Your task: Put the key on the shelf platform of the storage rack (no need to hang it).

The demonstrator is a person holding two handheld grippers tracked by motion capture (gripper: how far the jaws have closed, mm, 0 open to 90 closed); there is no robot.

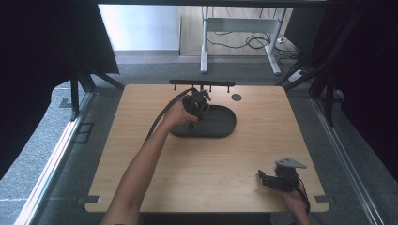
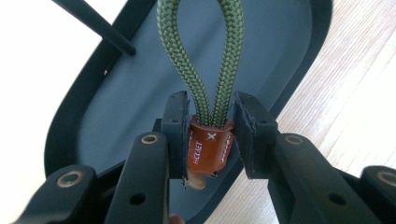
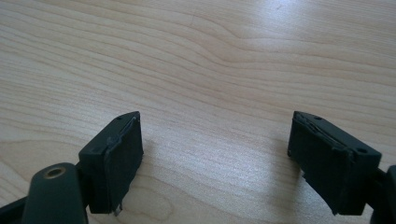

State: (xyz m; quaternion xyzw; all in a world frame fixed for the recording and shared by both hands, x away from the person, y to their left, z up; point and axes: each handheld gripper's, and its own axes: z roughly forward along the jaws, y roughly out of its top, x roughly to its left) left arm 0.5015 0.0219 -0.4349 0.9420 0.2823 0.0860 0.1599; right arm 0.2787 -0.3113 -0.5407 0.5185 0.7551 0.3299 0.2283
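pinching green cord loop (image 2: 211, 70) (brown tag) | left hand-held gripper (image 2: 208, 140) | over tray (image 2: 116, 93)

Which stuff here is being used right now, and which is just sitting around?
In use:
left tool, shut on the rope loop
green rope loop with its brown leather tag
dark tray under it

Just lying about:
right tool, open over bare table
black rack behind the tray

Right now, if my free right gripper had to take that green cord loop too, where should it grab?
Probably the bare top of the green cord loop, above the brown leather band that the left gripper clamps. Come across the loop's two strands; the right gripper is already open.
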